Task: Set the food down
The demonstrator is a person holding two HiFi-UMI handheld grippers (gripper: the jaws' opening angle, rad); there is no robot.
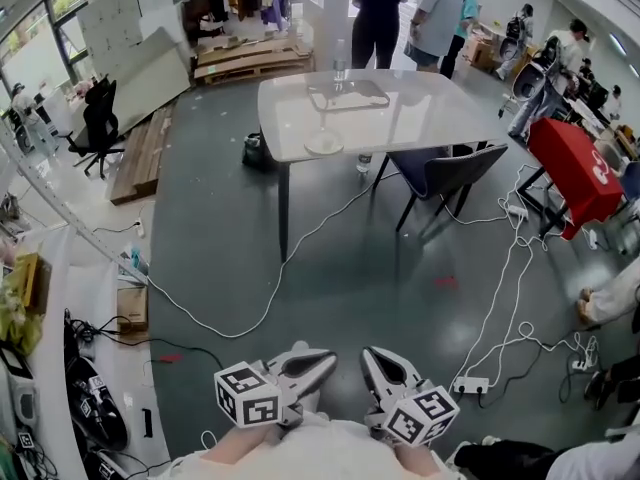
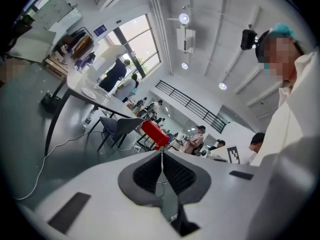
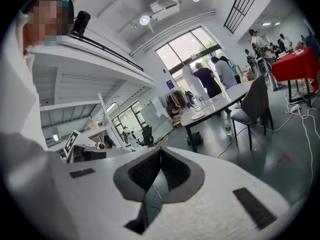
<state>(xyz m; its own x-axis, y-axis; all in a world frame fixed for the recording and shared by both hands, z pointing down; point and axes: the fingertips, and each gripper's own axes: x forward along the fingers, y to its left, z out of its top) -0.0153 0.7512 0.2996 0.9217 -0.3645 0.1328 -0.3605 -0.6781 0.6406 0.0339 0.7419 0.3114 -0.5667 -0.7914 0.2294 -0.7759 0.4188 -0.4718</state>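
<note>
We stand short of far tabletop (image 1: pixel 420 118); left gripper (image 1: pixel 325 357), right gripper (image 1: pixel 372 358) fingers closed, empty; floor cable (image 1: pixel 290 253) could trip approach.

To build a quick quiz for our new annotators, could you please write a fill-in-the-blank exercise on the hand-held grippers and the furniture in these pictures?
1. The left hand-held gripper and the right hand-held gripper both have their jaws ____, with nothing between them.
2. The plate lies on the ____ table.
3. The cloth at the far right of the head view is ____.

Missing words: shut; white; red.
</note>
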